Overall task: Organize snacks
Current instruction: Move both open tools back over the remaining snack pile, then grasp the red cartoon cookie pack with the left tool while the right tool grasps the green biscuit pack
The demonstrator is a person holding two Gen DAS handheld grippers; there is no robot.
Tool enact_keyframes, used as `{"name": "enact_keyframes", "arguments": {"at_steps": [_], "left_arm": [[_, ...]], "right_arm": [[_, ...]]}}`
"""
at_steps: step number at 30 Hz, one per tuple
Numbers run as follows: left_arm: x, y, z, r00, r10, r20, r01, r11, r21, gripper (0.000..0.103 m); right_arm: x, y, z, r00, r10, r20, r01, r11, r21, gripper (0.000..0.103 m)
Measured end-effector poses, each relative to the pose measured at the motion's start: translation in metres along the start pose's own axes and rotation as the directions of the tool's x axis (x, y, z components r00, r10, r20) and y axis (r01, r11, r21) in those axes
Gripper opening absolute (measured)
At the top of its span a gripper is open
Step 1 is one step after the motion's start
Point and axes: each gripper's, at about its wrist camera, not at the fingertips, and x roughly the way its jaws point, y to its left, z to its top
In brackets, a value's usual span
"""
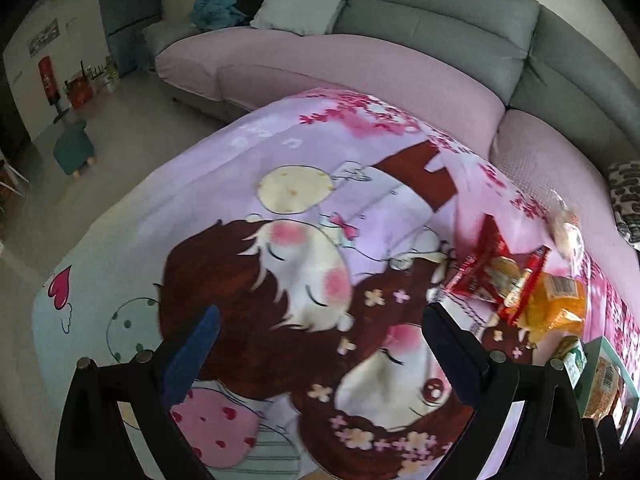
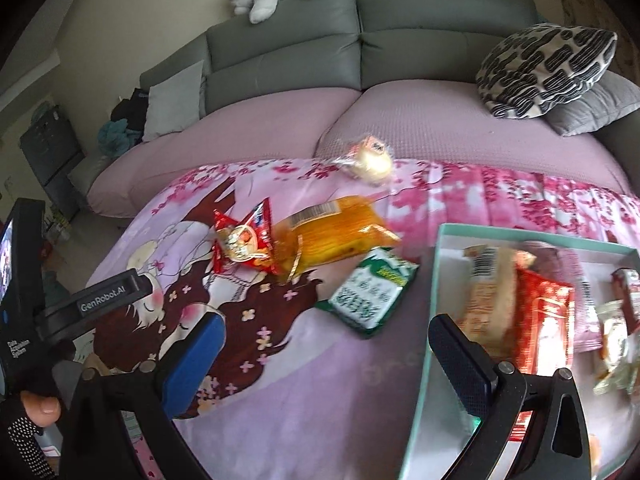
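Cartoon-print blanket [image 2: 304, 380], green snack packet [image 2: 370, 290] ahead between spread right tongs [image 2: 326, 354]

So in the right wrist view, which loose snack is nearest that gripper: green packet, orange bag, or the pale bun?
From the right gripper:
1. Green packet, just ahead, beside the box.
2. Orange bag, farther back, centre.
3. Pale bun, farthest, at the cloth's edge by the sofa.

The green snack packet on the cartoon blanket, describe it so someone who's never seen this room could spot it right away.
Start at the teal-rimmed box holding snacks on the pink cartoon blanket. Just left of its rim lies the green packet, flat, below the orange bag. It is the only green wrapper with a white printed panel; its neighbours are orange and red.
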Motion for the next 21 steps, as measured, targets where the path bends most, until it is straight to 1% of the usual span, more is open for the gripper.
{"name": "enact_keyframes", "arguments": {"at_steps": [4,7,10,14,19,20,21], "left_arm": [[0.003,0.012,0.004,1.000,0.001,0.003,-0.001,1.000,-0.018,0.101],[0.004,0.013,0.007,1.000,-0.017,0.016,0.017,1.000,-0.018,0.101],[0.008,0.009,0.009,0.998,-0.056,0.008,0.056,0.998,-0.008,0.101],[0.014,-0.004,0.012,0.994,-0.110,-0.006,0.110,0.993,0.032,0.101],[0.019,-0.025,0.019,0.983,-0.182,-0.035,0.184,0.979,0.086,0.101],[0.020,-0.031,0.020,0.978,-0.204,-0.043,0.208,0.973,0.101,0.101],[0.020,-0.038,0.022,0.973,-0.227,-0.052,0.231,0.966,0.118,0.101]], "right_arm": [[0.009,0.009,-0.001,1.000,0.025,-0.012,-0.025,1.000,0.005,0.103],[0.016,0.011,-0.002,1.000,0.023,-0.019,-0.023,1.000,0.001,0.103],[0.023,0.008,-0.004,1.000,0.010,-0.025,-0.010,1.000,0.011,0.103],[0.027,-0.002,-0.004,1.000,-0.027,-0.014,0.028,0.999,0.033,0.103],[0.029,-0.012,0.003,0.998,-0.063,0.002,0.063,0.996,0.056,0.102],[0.029,-0.013,0.004,0.998,-0.061,0.004,0.061,0.997,0.056,0.100],[0.030,-0.013,0.005,0.998,-0.061,0.005,0.060,0.997,0.053,0.095]]}}
